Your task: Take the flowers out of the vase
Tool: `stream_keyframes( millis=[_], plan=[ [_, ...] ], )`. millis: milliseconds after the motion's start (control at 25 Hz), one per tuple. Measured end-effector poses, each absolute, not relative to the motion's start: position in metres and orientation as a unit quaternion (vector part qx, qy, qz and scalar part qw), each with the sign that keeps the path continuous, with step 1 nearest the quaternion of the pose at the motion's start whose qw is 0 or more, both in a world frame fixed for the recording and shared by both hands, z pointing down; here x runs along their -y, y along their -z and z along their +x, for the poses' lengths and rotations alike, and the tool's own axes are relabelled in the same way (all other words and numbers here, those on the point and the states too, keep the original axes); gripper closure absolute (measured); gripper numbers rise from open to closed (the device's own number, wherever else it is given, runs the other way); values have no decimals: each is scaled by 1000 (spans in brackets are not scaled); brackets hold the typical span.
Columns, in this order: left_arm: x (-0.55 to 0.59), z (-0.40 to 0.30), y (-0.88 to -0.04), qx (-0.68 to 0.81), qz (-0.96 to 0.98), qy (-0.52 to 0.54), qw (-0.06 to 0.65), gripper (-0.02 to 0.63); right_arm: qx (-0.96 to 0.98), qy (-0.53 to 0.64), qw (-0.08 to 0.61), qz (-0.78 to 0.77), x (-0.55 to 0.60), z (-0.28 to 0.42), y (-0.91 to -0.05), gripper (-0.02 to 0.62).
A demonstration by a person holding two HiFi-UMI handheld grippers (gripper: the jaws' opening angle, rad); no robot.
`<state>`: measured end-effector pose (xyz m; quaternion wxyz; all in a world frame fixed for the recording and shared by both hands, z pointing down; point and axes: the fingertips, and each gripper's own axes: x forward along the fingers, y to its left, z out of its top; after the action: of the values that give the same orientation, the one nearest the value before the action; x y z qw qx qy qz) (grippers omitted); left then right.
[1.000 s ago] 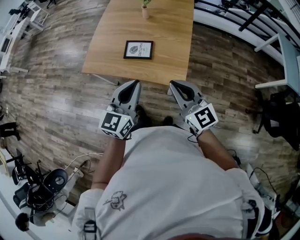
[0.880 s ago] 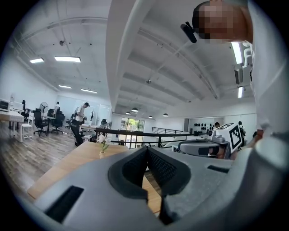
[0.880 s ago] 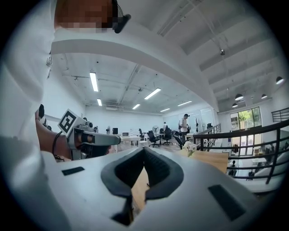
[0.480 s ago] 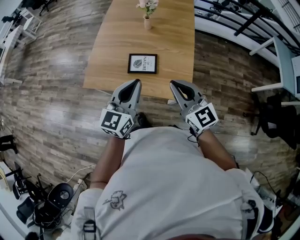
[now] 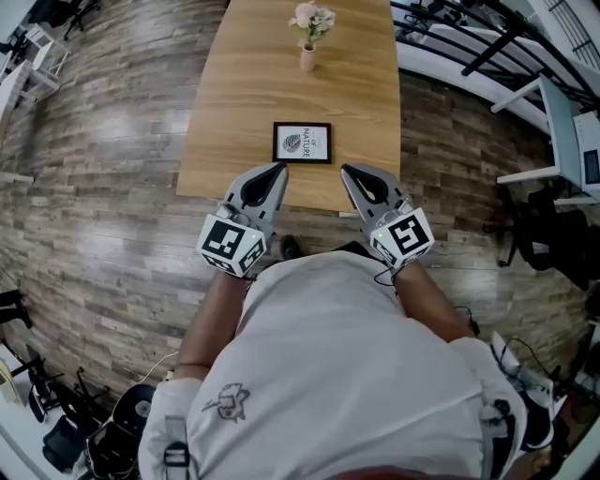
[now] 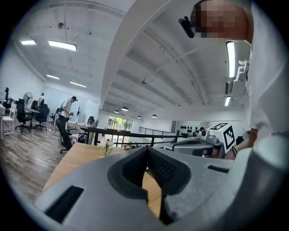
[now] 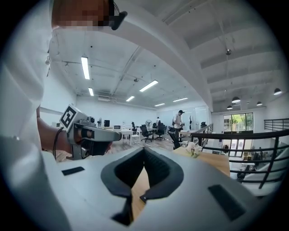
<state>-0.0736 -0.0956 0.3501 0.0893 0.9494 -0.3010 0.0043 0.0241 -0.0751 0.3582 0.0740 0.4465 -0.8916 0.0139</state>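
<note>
Pale pink flowers (image 5: 313, 17) are standing unremoved in the small beige vase (image 5: 307, 60), well ahead of the left gripper (image 5: 277, 169) and right gripper (image 5: 345, 170), both with jaws closed and empty.

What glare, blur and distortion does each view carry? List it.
Head view: wide-angle bend at the edges, pale glare on the plank floor, flowers clear. Left gripper view: fisheye circle with black corners, left gripper looming large. Right gripper view: same fisheye; flowers tiny, indistinct.
</note>
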Motion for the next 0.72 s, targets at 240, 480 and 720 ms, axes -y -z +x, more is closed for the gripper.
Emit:
stream_keyframes(
  millis=[240, 480, 720],
  plan=[
    [117, -79, -362, 298, 949, -4, 107, 601, 885, -34, 94, 455, 97, 26, -373, 591],
    [138, -79, -377, 305, 945, -19, 119, 601, 881, -50, 99, 460, 127, 39, -389, 591],
    [171, -70, -395, 326, 935, -35, 133, 601, 881, -67, 108, 455, 176, 56, -416, 589]
  ],
)
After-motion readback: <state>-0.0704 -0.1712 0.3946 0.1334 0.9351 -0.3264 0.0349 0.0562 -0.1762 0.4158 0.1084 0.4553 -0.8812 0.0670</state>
